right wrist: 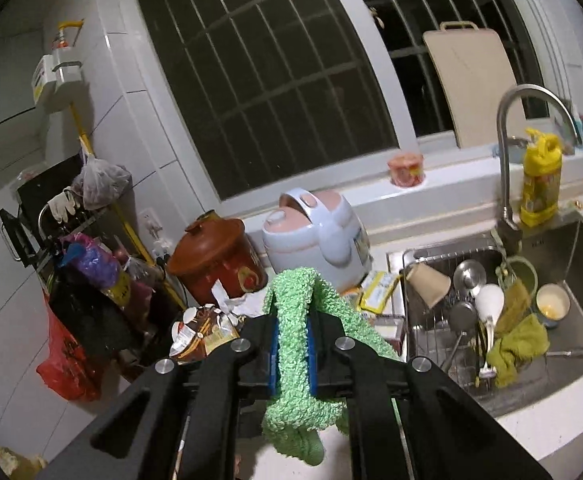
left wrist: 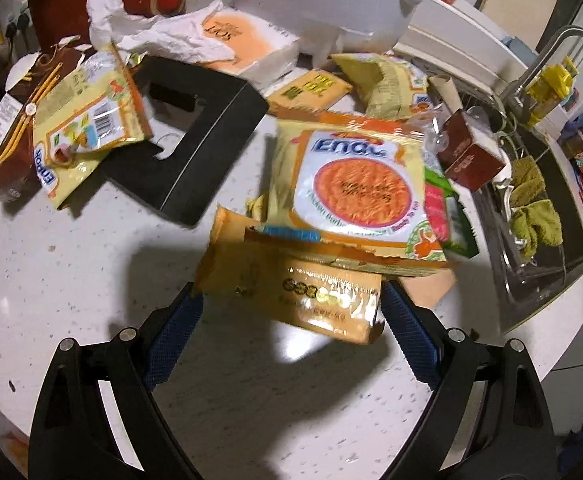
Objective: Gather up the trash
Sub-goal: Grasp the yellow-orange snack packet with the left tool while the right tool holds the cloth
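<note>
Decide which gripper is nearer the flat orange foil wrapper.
Left. The left gripper hangs open around the orange foil wrapper; the right gripper, raised, clamps a green cloth.

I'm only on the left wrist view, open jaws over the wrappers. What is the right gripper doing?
Observer: The right gripper is shut on a green fluffy cloth, held up above the counter.
Operator: Anything in the sink I can't make out from here?
Observer: A paper cup lies tipped on the rack, beside a ladle.
Operator: And behind the wrappers?
Observer: A white rice cooker stands next to a brown clay pot, under the window.
</note>
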`<state>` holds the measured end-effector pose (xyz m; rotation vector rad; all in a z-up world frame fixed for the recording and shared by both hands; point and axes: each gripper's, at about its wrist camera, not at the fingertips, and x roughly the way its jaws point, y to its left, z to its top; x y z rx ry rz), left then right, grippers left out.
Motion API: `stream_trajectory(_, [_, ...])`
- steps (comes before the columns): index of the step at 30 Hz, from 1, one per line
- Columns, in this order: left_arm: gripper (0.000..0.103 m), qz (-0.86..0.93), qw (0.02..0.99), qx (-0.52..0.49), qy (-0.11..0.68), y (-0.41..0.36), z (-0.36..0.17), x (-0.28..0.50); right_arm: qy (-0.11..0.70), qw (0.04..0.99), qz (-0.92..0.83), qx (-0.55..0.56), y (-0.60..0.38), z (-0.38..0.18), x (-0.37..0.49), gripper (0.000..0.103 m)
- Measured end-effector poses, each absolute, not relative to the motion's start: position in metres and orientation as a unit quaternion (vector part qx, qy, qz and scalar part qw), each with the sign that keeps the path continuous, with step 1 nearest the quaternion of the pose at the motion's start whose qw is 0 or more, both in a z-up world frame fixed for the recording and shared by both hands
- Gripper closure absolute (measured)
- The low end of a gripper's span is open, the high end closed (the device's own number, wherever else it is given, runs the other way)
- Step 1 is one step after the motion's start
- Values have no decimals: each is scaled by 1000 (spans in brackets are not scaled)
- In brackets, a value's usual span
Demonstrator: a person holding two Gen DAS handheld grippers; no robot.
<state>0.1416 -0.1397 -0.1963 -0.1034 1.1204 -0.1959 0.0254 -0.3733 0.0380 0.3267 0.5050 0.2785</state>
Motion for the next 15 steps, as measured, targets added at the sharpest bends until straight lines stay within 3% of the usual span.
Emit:
stream_trajectory(5, [15,-96,837,-89,532,-136,-204,157,255,941,146,167,-376,26,29,93])
stream_trajectory(10, [27,-128,837,-101,522,-128,-197,155,260,938,155,168,-373,19,30,93])
stream_trajectory(15, [27,-158,838,-115,509,-97,-183,133,266,933,166,177,-368,11,33,93])
